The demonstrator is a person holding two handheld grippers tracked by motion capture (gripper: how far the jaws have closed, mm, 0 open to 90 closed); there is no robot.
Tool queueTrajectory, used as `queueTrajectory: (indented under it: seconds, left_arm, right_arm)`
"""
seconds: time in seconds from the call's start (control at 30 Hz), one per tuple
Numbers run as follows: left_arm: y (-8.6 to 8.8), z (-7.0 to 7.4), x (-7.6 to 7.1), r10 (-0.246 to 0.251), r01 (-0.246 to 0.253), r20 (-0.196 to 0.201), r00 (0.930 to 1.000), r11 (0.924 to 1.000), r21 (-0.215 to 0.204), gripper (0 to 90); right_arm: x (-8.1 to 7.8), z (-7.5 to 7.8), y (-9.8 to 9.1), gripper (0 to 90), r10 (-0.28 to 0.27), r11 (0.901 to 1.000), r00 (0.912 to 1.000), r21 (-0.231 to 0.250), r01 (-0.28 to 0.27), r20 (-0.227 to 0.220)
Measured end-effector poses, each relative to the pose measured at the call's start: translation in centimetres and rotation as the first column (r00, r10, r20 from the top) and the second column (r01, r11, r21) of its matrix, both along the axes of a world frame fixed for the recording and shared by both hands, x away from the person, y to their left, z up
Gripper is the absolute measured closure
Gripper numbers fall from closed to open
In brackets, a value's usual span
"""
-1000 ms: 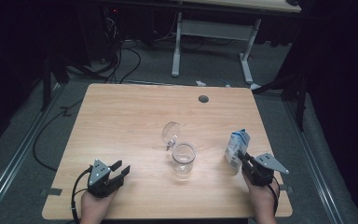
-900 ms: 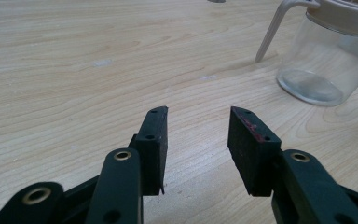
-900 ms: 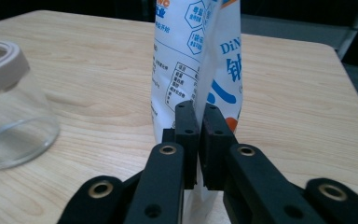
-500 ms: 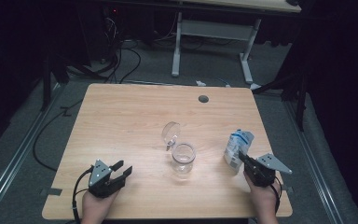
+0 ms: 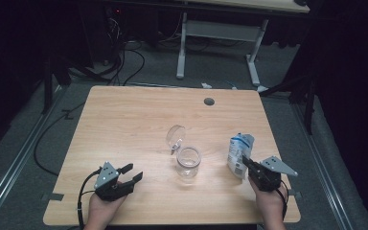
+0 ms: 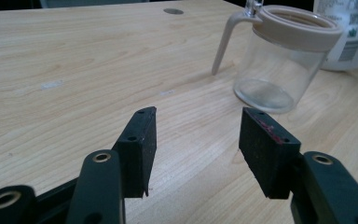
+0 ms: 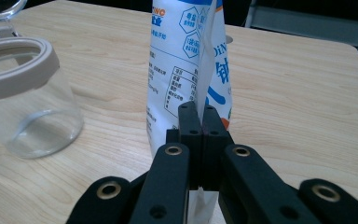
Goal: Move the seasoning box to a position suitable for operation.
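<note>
On pale wood-grain table (image 5: 124, 120), round clear glass jar (image 5: 188, 164), right gripper (image 5: 247, 165) jaws clamped on crinkled pouch (image 5: 238, 152), left gripper (image 5: 130, 173) jaws just widening, empty.

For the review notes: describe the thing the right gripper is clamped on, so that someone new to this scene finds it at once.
Start at the wooden table and go to its right side, just right of the clear glass jar with the open lid. There stands a white and blue pouch, its edge seam pinched by the right gripper. It is the one soft, printed, opaque package; the jar beside it is see-through.
</note>
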State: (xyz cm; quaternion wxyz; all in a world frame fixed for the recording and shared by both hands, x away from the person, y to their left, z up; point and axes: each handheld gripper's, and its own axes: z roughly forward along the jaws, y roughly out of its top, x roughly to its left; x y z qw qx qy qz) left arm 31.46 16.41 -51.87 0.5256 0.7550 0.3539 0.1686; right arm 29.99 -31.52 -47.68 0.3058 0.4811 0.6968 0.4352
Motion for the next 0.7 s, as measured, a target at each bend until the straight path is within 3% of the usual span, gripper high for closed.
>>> queueTrajectory:
  seconds: [0.1, 0.37, 0.6, 0.7]
  left_arm:
    - [0.2, -0.2, -0.3, -0.018, 0.018, 0.013, 0.9998, 0.9997, 0.015, 47.9]
    - [0.3, -0.3, -0.7, -0.030, 0.030, 0.010, 0.9995, 0.9995, 0.003, 48.1]
    - [0.3, -0.4, -0.4, -0.006, 0.006, 0.006, 1.0000, 1.0000, -0.002, 46.2]
    - [0.6, -0.4, -0.2, 0.008, -0.009, -0.019, 0.9998, 0.9996, -0.026, 45.6]
  right_arm:
    - [0.1, 0.5, 0.2, 90.0, 0.008, 0.9999, 0.9996, 0.008, -0.008, -0.026]
    - [0.1, 2.9, 1.0, 90.0, 0.029, 0.9986, 0.9956, -0.041, -0.033, -0.089]
    - [0.2, 3.6, 0.6, 90.0, 0.040, 0.9991, 0.9910, -0.012, -0.041, -0.128]
    - [0.4, 3.7, 0.7, 90.0, 0.041, 0.9987, 0.9879, -0.022, -0.045, -0.150]
